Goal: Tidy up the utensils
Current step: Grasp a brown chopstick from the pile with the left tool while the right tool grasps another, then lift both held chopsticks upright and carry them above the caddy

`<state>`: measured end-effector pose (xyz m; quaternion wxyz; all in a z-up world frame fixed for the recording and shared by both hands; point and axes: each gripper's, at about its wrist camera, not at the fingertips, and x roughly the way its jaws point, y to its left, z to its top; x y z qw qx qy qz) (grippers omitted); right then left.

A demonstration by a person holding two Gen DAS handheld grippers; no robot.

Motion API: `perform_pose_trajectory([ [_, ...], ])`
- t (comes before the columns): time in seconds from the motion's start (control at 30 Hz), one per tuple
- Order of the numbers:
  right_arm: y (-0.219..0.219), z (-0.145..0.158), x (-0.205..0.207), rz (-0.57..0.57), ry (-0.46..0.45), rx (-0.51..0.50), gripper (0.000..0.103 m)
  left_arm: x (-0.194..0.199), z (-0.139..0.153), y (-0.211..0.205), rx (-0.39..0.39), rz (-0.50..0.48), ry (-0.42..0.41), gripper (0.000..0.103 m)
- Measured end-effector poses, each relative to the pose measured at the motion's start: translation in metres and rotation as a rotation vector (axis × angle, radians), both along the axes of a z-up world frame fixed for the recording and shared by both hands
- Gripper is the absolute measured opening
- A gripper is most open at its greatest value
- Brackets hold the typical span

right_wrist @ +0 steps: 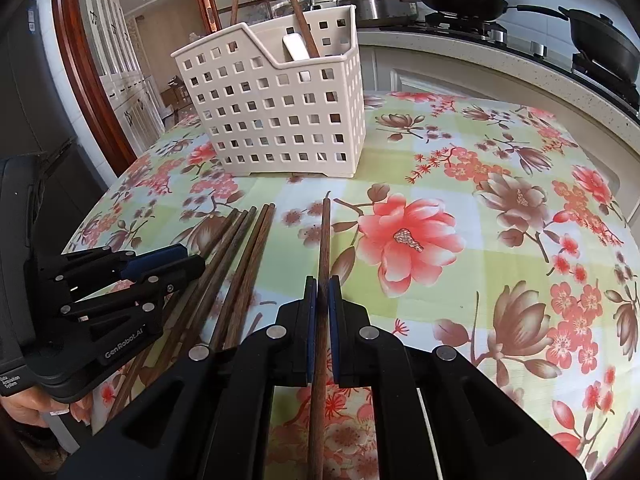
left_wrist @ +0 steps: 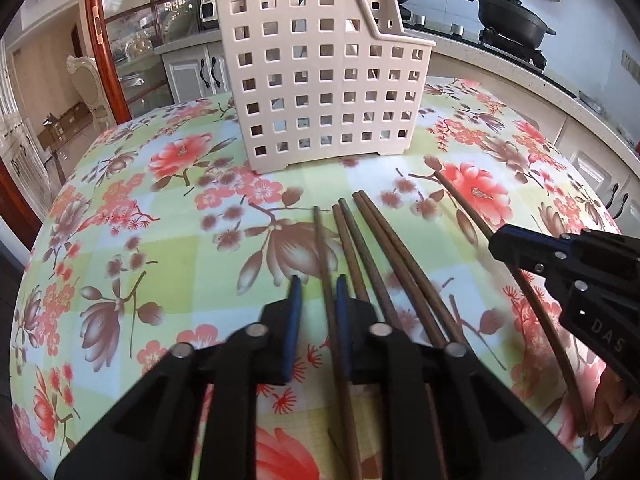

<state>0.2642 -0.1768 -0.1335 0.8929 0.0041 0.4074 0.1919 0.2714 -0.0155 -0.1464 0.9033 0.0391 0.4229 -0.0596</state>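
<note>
On a floral tablecloth (right_wrist: pixel 440 160), the right gripper (right_wrist: pixel 322 292) clamps one wooden chopstick (right_wrist: pixel 325 232) lying apart from five others. The left gripper (left_wrist: pixel 318 292) is partly open, straddling the leftmost chopstick (left_wrist: pixel 322 248) of that group (left_wrist: pixel 372 248). A perforated white utensil basket (right_wrist: pixel 280 120) stands toward the tabletop's far edge, holding chopsticks and a white spoon (right_wrist: pixel 296 46).

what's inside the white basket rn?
Right wrist view: the white basket holds upright wooden chopsticks and a white utensil handle. Their lower ends and the basket floor are hidden behind its perforated walls.
</note>
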Motion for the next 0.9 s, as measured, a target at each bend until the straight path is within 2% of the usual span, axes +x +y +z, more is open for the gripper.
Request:
perform_pose_trajectory([
  [0.3, -0.001, 0.002, 0.0, -0.006, -0.003, 0.021, 0.006, -0.001, 0.001, 0.0, -0.053, -0.033, 0.002, 0.005],
  [0.43, -0.003, 0.01, -0.002, -0.008, -0.023, 0.032, 0.006, -0.008, 0.014, 0.005, -0.067, -0.026, -0.03, 0.005],
  [0.6, -0.003, 0.032, -0.011, 0.002, -0.081, 0.051, 0.006, -0.025, 0.044, 0.012, -0.094, -0.023, -0.103, 0.005],
  [0.9, -0.003, 0.079, -0.038, 0.027, -0.224, 0.087, 0.006, -0.064, 0.094, 0.019, -0.094, -0.014, -0.272, 0.005],
])
